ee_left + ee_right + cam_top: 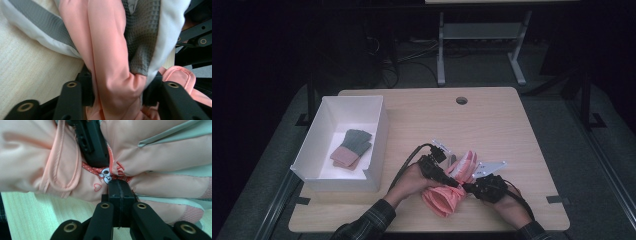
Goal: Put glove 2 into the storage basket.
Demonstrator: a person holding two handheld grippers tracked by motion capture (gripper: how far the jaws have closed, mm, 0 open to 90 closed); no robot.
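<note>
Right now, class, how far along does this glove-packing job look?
Done: one grey-and-pink glove pair lies in the white box. In hand: the left hand-held gripper squeezes the pink ski gloves, and the right hand-held gripper pinches their edge above the table. Left: moving them into the box.

In the high view, the near part of the pink padded fabric glove (446, 196) is hidden between the two hands, and its printed pattern is too small to read. The left gripper (451, 180) has its jaw tips buried in the fabric; the right gripper (468, 188) likewise. Both forearms are cut off by the near edge. The folded grey-and-pink cloth item (351, 149) in the open white cardboard box (380, 131) is too small to identify. In the right gripper view, the red lettering (121, 168) on the glove is creased into a fold and unreadable.
</note>
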